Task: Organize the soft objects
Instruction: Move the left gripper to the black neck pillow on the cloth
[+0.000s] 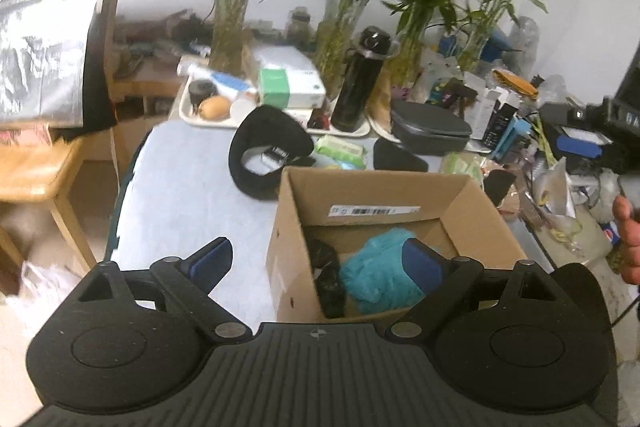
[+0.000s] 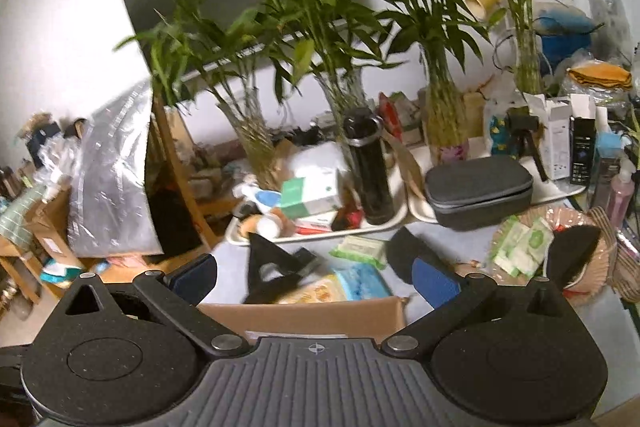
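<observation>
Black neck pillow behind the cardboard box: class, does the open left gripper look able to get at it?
Probably yes. The left gripper is open and empty, and the black neck pillow lies uncovered beyond the cardboard box, over bare tabletop.

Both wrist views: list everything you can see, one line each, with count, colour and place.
cardboard box: one, brown, open, on the table just ahead of the left gripper
fluffy cloth: one, teal, inside the box
black soft item: one, inside the box, left of the cloth
neck pillow: one, black, behind the box
water bottle: one, black, upright on a tray
zip case: one, grey, right of the bottle
bamboo plants: four, green, back row in vases
left gripper: jaws open
right gripper: jaws open
</observation>
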Tool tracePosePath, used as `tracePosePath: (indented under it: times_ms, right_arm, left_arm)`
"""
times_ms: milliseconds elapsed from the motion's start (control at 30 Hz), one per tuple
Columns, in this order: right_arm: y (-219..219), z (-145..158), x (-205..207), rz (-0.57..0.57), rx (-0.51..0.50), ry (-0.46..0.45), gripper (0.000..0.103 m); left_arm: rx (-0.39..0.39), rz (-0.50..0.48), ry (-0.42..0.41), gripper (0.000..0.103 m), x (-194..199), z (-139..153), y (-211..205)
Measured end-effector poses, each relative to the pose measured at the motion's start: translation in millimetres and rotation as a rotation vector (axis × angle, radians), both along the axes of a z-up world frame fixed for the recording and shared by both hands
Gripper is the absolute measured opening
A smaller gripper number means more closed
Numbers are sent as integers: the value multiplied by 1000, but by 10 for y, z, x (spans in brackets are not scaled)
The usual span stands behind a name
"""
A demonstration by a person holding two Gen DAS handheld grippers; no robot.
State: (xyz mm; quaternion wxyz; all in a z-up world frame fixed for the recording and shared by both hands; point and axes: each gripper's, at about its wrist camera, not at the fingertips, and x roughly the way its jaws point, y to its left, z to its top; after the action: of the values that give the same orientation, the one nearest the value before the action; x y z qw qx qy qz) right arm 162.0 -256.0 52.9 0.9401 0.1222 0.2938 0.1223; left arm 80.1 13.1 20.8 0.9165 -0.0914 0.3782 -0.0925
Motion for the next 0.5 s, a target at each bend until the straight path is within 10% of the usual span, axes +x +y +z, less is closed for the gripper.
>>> tracePosePath:
  times_ms: [500]
  right_arm:
    - [-144,-549,405,-3,-116,59,103]
  left_arm:
    - [-60,12,-81,93,672,-171,267]
